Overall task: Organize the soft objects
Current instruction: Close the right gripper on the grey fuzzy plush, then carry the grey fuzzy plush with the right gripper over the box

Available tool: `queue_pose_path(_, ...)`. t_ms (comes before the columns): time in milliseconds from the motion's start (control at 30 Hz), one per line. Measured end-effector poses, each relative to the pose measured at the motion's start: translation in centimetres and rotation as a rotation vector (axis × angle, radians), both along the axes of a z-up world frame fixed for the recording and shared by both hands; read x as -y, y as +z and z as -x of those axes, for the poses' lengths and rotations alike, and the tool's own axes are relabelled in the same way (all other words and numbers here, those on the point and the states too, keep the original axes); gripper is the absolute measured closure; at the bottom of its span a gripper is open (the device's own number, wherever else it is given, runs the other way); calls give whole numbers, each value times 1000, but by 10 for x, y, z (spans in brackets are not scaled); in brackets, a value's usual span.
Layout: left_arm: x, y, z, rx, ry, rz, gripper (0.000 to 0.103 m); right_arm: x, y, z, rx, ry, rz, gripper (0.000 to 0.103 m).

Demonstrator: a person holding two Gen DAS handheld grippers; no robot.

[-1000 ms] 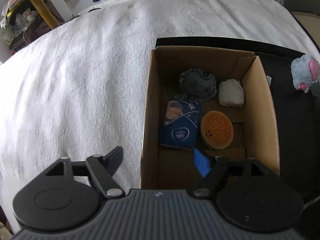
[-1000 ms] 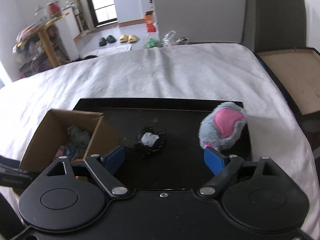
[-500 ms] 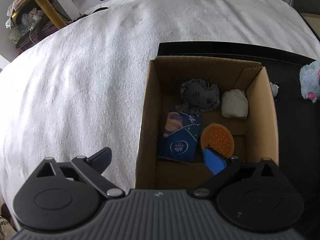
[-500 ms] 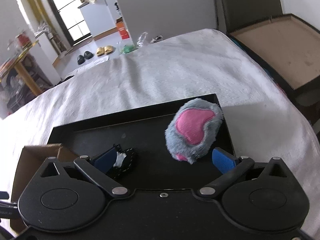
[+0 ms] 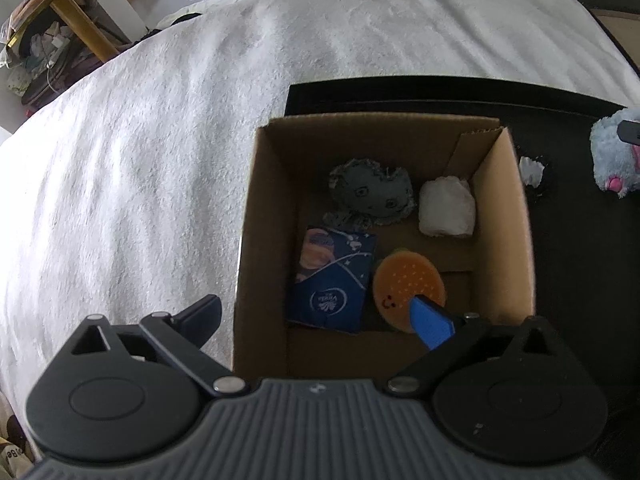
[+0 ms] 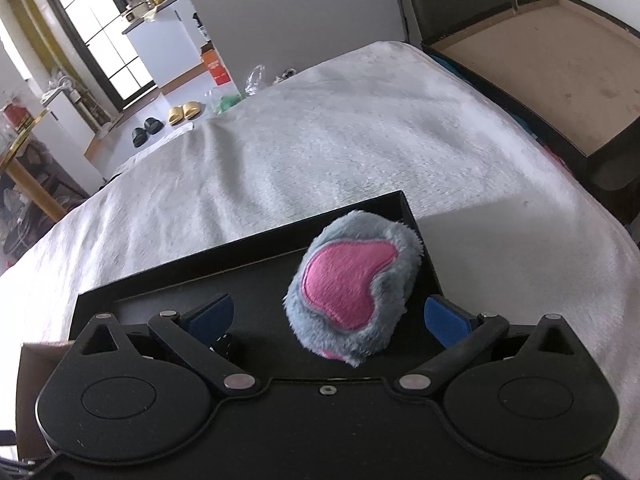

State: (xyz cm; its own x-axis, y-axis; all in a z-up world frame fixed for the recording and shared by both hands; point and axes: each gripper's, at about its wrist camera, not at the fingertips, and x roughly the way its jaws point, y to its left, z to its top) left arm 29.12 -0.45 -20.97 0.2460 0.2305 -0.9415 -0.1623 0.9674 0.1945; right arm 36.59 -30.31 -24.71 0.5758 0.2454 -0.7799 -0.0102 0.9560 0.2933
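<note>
The grey-and-pink plush toy lies on a black tray between the wide-open, empty right gripper, beside a cardboard box under the wide-open, empty left gripper, on a white blanket in a cluttered room.

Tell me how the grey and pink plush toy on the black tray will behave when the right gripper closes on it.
The plush toy looks thickly furred and rounded, so it will probably squash between the open right gripper fingers rather than resist. It seems light for its bulk. Its rounded shape may let it roll or tip on the smooth black tray if nudged off-centre.
</note>
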Motion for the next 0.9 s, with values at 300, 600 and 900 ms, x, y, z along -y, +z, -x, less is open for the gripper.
queue_pose_path(300, 8, 4, -5, 9, -20, 0, 3, 4, -11, -12, -20, -27, -7, 12)
queue_pose_path(600, 9, 5, -2, 11, -35, -12, 4, 7, -10, -5, -50, 5, -15, 52)
queue_pose_path(900, 5, 13, 7, 33, -38, 0, 4, 1, 10, 15, -22, 56, -1, 53)
